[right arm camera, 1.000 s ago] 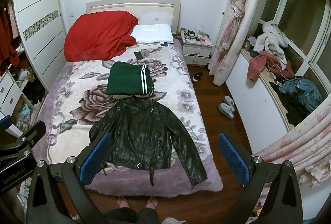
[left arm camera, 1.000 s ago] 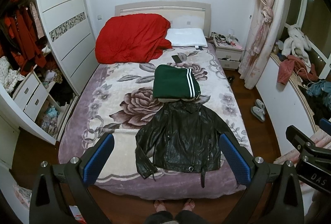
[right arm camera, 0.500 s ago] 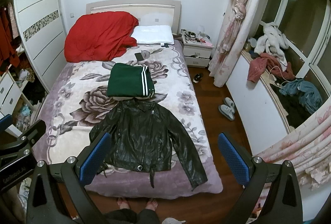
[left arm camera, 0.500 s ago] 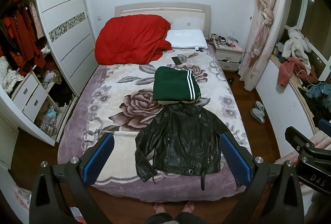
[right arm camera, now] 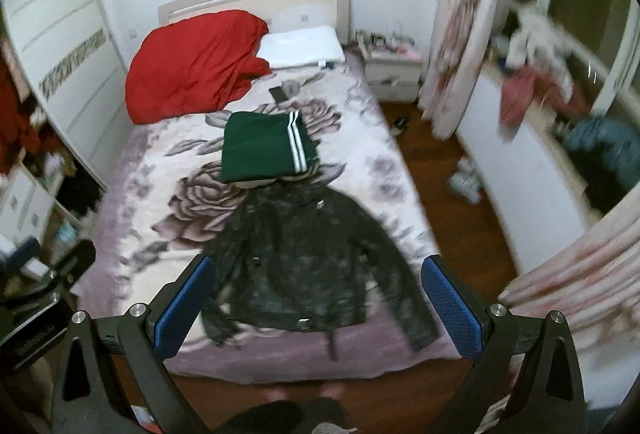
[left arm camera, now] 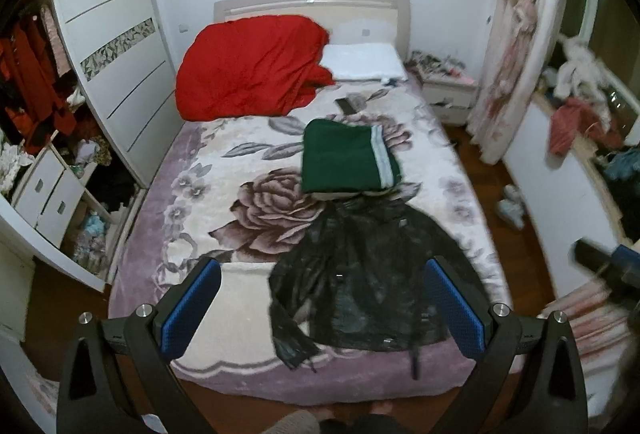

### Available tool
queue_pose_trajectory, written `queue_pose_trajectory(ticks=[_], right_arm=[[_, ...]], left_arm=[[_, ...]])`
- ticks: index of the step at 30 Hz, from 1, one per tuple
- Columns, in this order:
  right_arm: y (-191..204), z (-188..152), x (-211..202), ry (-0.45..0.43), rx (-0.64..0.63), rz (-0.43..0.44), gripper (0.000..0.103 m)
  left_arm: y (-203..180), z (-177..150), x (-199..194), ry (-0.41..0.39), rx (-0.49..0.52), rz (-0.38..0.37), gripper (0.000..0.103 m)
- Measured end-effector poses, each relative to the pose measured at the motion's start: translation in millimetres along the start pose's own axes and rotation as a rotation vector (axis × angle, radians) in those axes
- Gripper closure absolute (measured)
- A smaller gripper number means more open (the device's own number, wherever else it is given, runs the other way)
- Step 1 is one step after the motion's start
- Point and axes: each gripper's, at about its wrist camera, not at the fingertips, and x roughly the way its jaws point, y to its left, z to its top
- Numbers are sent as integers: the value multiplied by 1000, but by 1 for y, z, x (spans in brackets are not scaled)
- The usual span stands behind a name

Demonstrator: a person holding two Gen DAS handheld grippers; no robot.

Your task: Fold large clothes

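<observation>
Jacket: a black, shiny leather-look jacket (left arm camera: 372, 274) is lying spread flat, front up, on the near end of the bed, collar pointing far and hem hanging just over the near edge; both sleeves are angling outward toward the near corners
Long axis: it is running near to far, roughly in line with the bed's length
Left gripper (left arm camera: 320, 304): its blue-padded fingers are standing wide apart and holding nothing, hovering above and in front of the bed, well apart from the cloth
Right gripper (right arm camera: 318, 300): it is likewise released and carrying nothing, hanging over the near edge of the bed
Key relation: the jacket is lying ahead of and below both grippers; in the left view it is sitting right of centre, in the right view nearly centred, so each tool appears to be nearer its own side's sleeve
Folded pile: a dark green folded garment with white stripes (left arm camera: 346, 157) is resting just beyond the collar, touching or slightly overlapping it
Bed: a floral, lilac-bordered blanket (left arm camera: 208, 193) is covering the mattress; a bunched red quilt (left arm camera: 252, 65) and a white pillow (left arm camera: 362, 61) are lying at the far end
Stage, as a judgement: the jacket is looking laid out but not yet folded, so a sleeve fold probably comes first
Sharpness: both views are blurring, so fine detail of zips and belt is hard to tell
</observation>
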Motion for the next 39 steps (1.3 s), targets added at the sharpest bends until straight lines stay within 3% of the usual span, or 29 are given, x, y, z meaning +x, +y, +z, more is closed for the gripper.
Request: queue_pose_trajectory(ticks=[4,5,8,11,14,17,21,23,25,28,29,31,33,37,39], right_arm=[[-69,-12,102,67,210,-39,0],[-91,-23,127,92,253,-61,4],[-166,-51,210,188,396,-136,37],[-242,-98,287,266,558,-176,37],[-322,-173,357,337,802,-164,28],[-386,-266,404,384,1080,-130,27],[-412,-379,460,406,1376,75,27],[-403,-417,477,355,1518,220,27],[-392,-444,498,236,1659,345,27],[-377,-457,525,87,1769,415,27],[-376,-458,530,63,1775,401,29],[-375,-460,533,6,1781,342,44],[-375,-462,526,-63,1777,284,90],[-393,-444,491,-189,1658,196,96],[-403,-432,491,-169,1573,170,97]], left_arm=[[-1,-21,76,20,14,76,0],[-5,-28,101,38,27,100,0],[-8,-62,176,142,44,149,0],[-19,-94,239,249,43,195,0],[-33,-120,287,326,44,238,0],[-53,-145,327,387,53,245,0],[-89,-171,370,448,119,231,0],[-109,-180,388,472,151,213,0],[-127,-186,404,489,179,197,0],[-153,-189,422,503,226,164,0],[-159,-189,425,503,236,158,0],[-173,-186,431,496,266,134,0],[-183,-183,434,484,290,121,0],[-190,-181,439,444,318,106,0],[-189,-186,449,450,324,110,0]])
